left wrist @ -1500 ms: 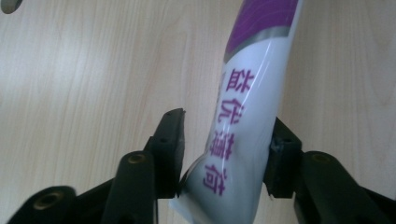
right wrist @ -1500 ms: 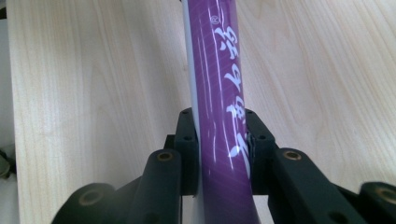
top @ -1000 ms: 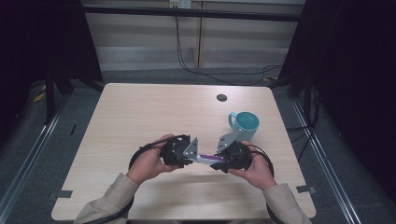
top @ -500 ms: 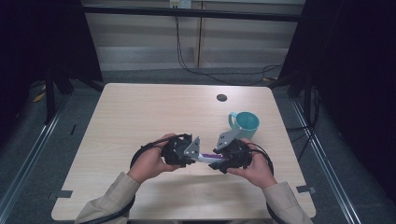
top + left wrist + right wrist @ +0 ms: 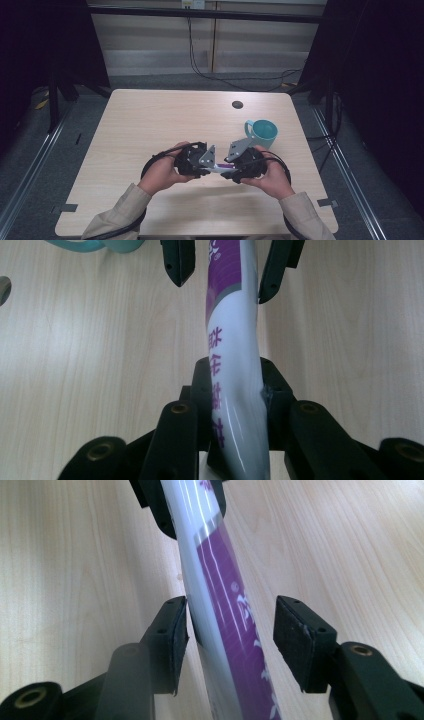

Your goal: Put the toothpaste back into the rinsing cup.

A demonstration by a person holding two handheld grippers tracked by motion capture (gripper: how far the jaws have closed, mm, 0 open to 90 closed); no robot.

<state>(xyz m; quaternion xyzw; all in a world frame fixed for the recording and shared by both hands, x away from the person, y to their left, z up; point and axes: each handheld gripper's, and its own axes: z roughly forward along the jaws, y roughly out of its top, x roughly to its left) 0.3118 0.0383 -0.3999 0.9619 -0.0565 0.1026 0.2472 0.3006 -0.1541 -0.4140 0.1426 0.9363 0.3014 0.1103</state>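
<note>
pale wood table, one tube held between two grippers

pale wood of the table (image 5: 150,120) fills the middle of the high view, with dark floor and a wall with cables behind it. nearest the person, two sleeved forearms come in from the bottom edge. the left gripper (image 5: 206,165) and the right gripper (image 5: 227,169) face each other just above the tabletop, almost meeting. a white and purple tube (image 5: 220,167) spans the short gap between them. in the left gripper view the tube (image 5: 232,365) runs straight out along the jaws, which are clamped tight on its white end. in the right gripper view the tube (image 5: 220,615) lies between the jaws, against the left pad and clear of the right one, so that gripper is released; its jaws have just been closing a little. farther off, near the right edge, stands a teal mug (image 5: 262,132), apart from both grippers. beyond it a small dark disc (image 5: 237,104) sits in the table.
</note>
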